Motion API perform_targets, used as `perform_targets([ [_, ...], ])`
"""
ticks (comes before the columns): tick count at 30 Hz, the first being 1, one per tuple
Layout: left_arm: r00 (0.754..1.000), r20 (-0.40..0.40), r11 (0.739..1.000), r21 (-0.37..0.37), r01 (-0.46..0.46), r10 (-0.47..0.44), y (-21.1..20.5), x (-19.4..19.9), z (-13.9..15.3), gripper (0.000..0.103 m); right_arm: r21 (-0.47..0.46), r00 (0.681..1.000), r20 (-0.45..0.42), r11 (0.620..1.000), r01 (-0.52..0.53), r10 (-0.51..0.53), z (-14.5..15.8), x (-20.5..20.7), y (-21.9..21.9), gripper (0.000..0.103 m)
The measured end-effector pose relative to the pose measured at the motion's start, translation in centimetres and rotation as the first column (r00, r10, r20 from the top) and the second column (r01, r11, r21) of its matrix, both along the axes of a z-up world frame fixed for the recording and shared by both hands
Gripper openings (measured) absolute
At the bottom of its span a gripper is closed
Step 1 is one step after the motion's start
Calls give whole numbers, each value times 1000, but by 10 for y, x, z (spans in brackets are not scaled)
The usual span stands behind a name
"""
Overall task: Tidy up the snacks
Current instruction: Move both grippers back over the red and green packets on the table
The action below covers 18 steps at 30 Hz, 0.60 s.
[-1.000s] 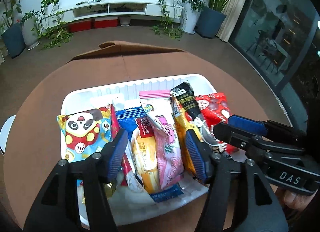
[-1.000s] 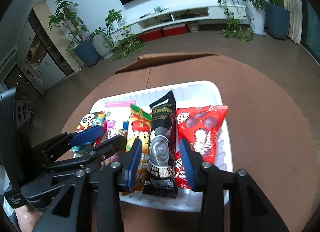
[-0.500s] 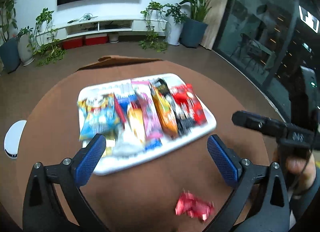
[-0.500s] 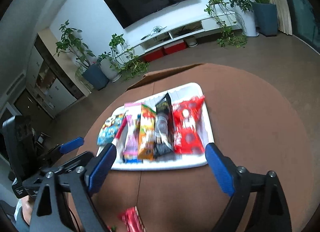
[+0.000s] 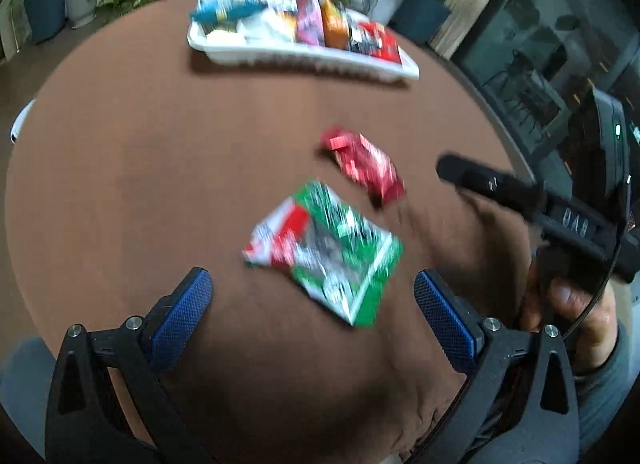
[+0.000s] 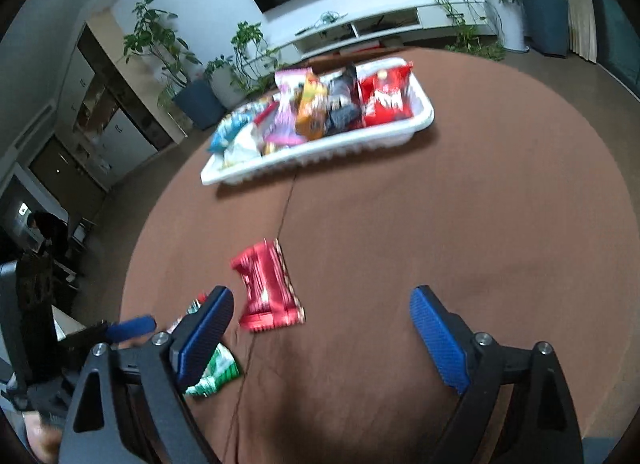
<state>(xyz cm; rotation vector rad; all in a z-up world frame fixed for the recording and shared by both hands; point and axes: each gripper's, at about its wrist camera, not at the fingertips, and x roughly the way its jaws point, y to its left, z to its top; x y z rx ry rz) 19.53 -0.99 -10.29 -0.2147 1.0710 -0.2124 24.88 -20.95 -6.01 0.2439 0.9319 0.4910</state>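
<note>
At the top of the left wrist frame sits the white tray (image 5: pixel 304 57) of snacks on the brown table (image 5: pixel 160 151). The green packet (image 5: pixel 324 252) lies mid-frame, the red packet (image 5: pixel 364 163) just above-right. The left gripper (image 5: pixel 312 304) and right gripper (image 6: pixel 320 328) are both spread wide, holding nothing.

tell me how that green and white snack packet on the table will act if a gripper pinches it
The green and white packet lies flat and thin, so it probably flexes and crinkles when pinched. Its glossy film may slip between fingers. It looks light, and would likely slide across the smooth brown table if nudged.
</note>
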Motion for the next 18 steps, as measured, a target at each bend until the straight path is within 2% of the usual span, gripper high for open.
perform_targets([
  [5, 999, 21, 996, 69, -48, 47, -12, -2, 3, 102, -3, 1000, 17, 1000, 24, -24, 0, -7, -6, 92],
  [11, 993, -1, 977, 177, -116, 118, -20, 14, 7, 102, -9, 999, 33, 999, 32, -31, -2, -12, -10, 92],
  [18, 988, -13, 963, 224, -147, 154, -24, 38, 2, 102, -27, 998, 56, 999, 26, -24, -1, -14, -9, 92],
])
